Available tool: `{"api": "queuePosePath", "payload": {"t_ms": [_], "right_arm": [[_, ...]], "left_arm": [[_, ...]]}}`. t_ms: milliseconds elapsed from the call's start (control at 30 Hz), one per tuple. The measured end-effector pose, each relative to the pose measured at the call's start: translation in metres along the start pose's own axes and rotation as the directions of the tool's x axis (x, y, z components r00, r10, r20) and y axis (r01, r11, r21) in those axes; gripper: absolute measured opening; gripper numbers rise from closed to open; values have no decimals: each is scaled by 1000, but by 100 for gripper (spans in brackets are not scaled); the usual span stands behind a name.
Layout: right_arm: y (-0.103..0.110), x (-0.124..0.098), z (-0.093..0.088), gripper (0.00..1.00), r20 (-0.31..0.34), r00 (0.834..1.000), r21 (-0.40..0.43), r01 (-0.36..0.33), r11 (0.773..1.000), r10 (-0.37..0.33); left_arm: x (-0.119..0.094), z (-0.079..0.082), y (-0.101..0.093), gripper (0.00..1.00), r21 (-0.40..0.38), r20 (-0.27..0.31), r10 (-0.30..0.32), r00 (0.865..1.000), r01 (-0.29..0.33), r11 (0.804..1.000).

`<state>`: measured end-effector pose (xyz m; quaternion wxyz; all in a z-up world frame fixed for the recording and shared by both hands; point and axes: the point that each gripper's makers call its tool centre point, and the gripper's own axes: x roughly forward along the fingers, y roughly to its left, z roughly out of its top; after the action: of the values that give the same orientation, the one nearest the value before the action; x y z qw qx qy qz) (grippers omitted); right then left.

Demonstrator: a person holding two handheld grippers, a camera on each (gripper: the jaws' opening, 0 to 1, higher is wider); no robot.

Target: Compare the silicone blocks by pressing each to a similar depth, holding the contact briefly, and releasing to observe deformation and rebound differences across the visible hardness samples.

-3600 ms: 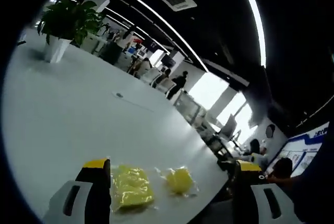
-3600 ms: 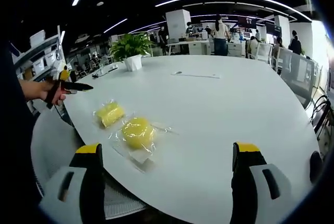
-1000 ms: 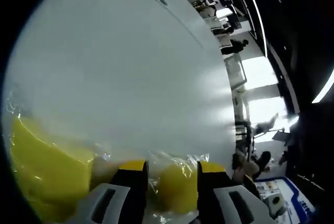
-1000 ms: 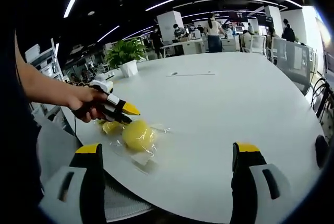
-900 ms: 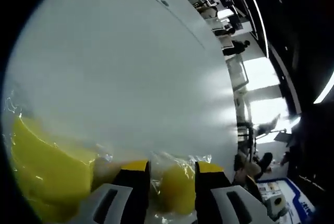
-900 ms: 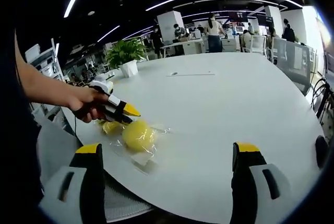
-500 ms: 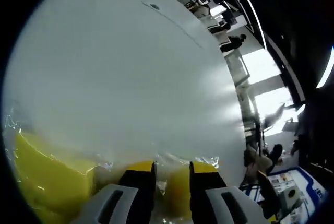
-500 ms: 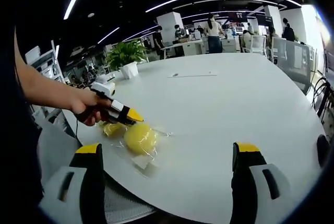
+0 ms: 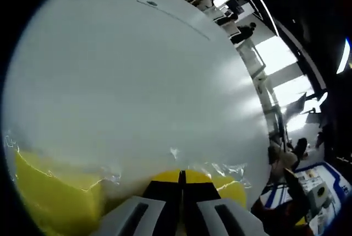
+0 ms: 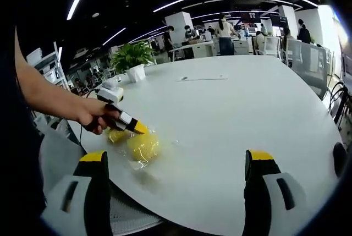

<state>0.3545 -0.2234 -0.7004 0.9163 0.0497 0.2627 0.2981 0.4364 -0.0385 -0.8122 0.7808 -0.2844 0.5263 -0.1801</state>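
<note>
Silicone blocks, both yellow, each lay sealed in its own clear plastic bag on the white desk (image 10: 231,115). In the right gripper view my left gripper (image 10: 138,129), jaws together, pressed its yellow tips onto the round block (image 10: 143,147), with the smaller block (image 10: 116,135) just beside it under my hand (image 10: 93,118). My right gripper (image 10: 175,164) hung near the desk edge, jaws wide apart and holding nothing. Closer in, the left gripper view showed the closed jaws against a yellow block (image 9: 228,184), another bagged block (image 9: 52,200) to their left.
</note>
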Motion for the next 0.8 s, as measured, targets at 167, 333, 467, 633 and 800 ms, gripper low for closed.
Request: {"api": "queuePosePath", "payload": {"t_ms": [167,333,467,633,800], "right_arm": [[1,0,0,97,-4,1000,-3,-1,1000,1],[0,-1,-2,97,-6,1000,-2,1,1000,-1],[1,-1,-4,97,-13,1000,-2,-1,1000,1],[3,1,-1,97,-9,1000,-8,-4,1000,4],[4,1,0,97,-7,1000,-10,-7,1000,6]], "left_arm": [[-2,-4,0,0,-34,-16,-8,1000,7,999],[-10,-1,-18,0,-59,5,-94,996,95,994],[-13,-5,-23,0,-57,-1,-128,992,128,990],[-19,-5,-33,0,-55,6,-200,980,200,978],[-32,-2,-61,0,18,42,-334,942,334,942]]}}
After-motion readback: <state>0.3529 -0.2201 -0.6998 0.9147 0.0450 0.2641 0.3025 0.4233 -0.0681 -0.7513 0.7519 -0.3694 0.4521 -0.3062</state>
